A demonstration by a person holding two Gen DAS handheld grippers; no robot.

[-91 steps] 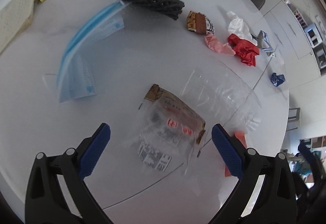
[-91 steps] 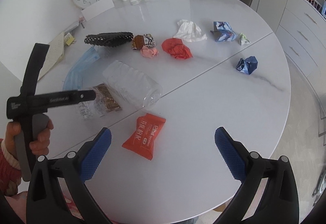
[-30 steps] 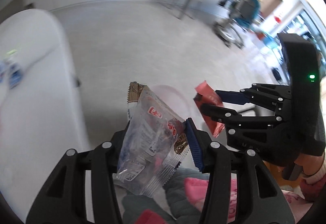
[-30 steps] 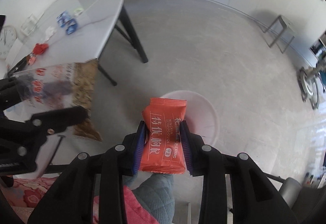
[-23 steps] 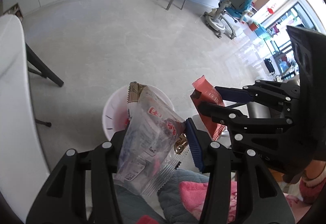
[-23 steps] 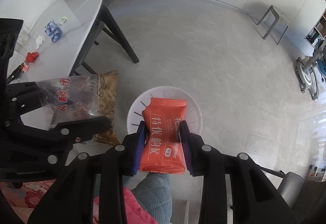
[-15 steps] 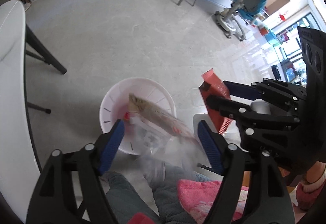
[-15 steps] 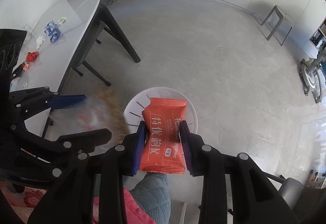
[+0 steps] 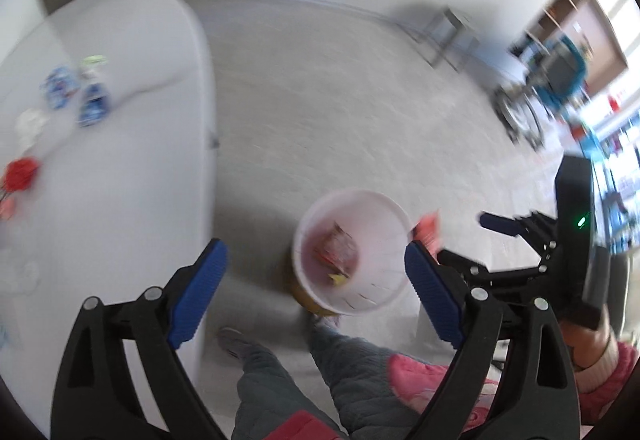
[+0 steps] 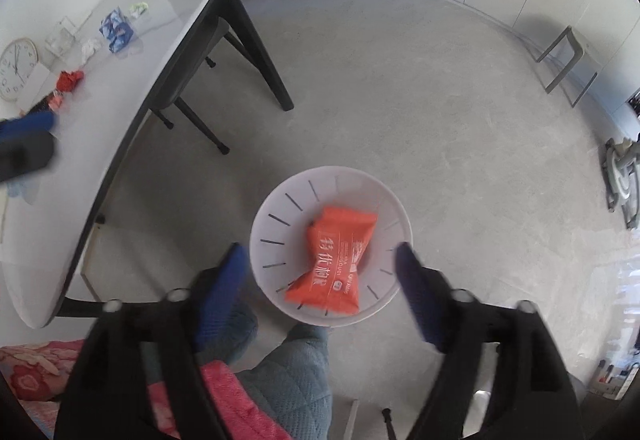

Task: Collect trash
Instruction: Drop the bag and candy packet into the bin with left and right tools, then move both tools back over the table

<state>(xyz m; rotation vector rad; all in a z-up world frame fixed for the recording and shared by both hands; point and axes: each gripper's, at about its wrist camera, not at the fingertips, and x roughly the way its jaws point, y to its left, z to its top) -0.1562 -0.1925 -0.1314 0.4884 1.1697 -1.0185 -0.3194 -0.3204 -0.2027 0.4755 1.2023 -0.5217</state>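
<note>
A white waste bin (image 10: 280,199) stands on the floor below both grippers; it also shows in the left wrist view (image 9: 384,300). My right gripper (image 10: 320,272) is open above it, and the orange snack packet (image 10: 334,264) falls free over the bin's mouth. My left gripper (image 9: 316,280) is open and empty above the bin, with the clear snack wrapper (image 9: 336,252) lying inside. The right gripper (image 9: 516,236) shows at the right of the left wrist view, with an orange corner of the packet (image 9: 426,230) beside it.
The white round table (image 10: 132,87) stands to the left on dark legs, with red (image 10: 68,79), blue (image 10: 116,29) and white crumpled scraps on it. My legs in grey trousers (image 10: 296,368) are under the grippers. A stool (image 10: 568,59) stands far right.
My right gripper has opened and let the orange packet go over the bin. The clear wrapper dropped from my left gripper has landed inside the bin, and the left view has swung toward the table.
</note>
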